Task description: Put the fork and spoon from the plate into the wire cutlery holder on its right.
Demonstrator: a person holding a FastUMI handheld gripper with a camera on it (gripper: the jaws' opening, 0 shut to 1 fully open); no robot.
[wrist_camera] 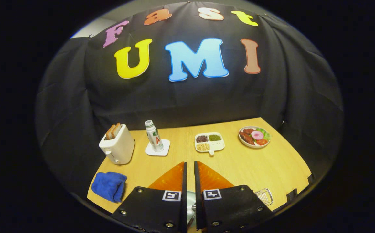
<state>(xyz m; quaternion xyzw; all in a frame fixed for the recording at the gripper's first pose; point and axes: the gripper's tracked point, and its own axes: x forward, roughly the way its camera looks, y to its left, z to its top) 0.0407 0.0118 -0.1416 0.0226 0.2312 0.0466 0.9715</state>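
Tongs [190, 168]: your fingers sit nearly together, a narrow gap between, nothing visibly clamped.
Wire cutlery holder [265, 196]: just right of them.

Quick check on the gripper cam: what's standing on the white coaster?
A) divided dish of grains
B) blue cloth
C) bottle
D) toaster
C: the bottle stands upright on the white coaster, beyond the gripper, whose fingers are nearly together with a thin gap; the toaster sits apart beside it.

Bare table [239, 165] ahead of nearly closed gripper [189, 168], toaster [118, 147], bottle [153, 136] beyond.
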